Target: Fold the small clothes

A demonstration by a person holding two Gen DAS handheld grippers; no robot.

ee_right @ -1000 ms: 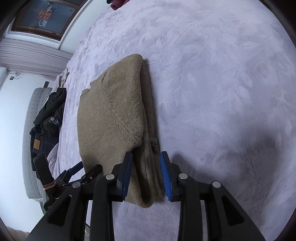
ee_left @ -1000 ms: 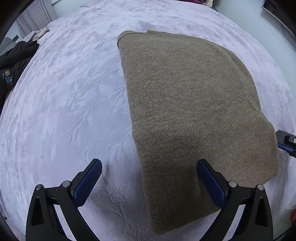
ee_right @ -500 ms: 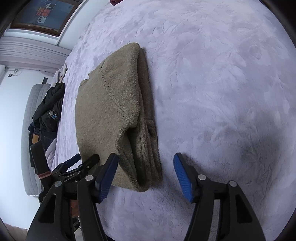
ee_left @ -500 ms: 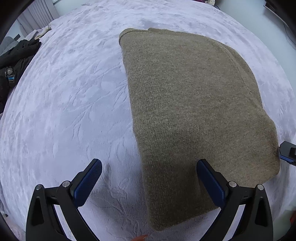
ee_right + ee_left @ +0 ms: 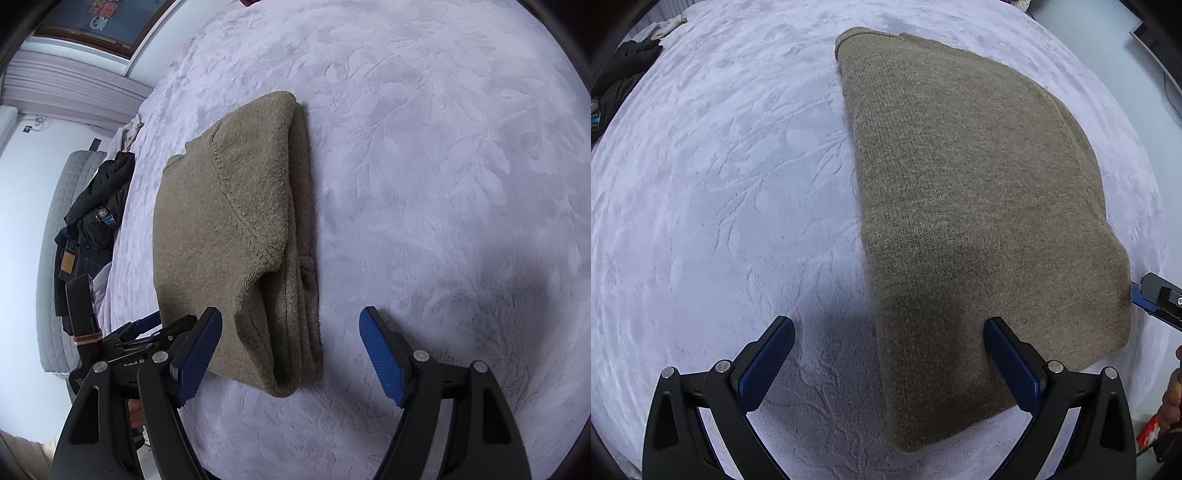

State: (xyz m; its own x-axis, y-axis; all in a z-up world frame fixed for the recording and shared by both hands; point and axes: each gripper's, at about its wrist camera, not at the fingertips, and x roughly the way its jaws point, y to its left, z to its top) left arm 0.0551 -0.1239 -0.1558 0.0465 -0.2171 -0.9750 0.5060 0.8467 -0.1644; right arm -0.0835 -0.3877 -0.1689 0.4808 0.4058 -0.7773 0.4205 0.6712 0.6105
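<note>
Pale lilac bedspread [image 5: 720,177], plush and pressed with a leaf pattern, fills both wrist views and carries a folded olive-brown knitted sweater [image 5: 967,206].

Nearest in the left wrist view, the left gripper [image 5: 889,363] points steeply down with its blue-padded jaws standing wide apart and nothing clamped. The sweater's near left corner and long left edge lie between and below them, the right pad over the knit and the left pad over bare bedspread; whether the pads touch the cloth cannot be told.

In the right wrist view, the right gripper [image 5: 291,356] has its jaws opening, and the pads stand clear of the cloth. The sweater's [image 5: 229,229] near end, showing its stacked folded layers, lies between them, closer to the left pad. The left gripper's black frame shows just beside that pad, at the sweater's near left corner.

Farther off, the sweater runs away from both grippers, its right edge a thick fold. To its right the bedspread lies open for a broad stretch. Beyond its left edge, at the bed's margin, dark clothes [image 5: 92,229] are heaped beside a grey quilted panel [image 5: 51,266].
</note>
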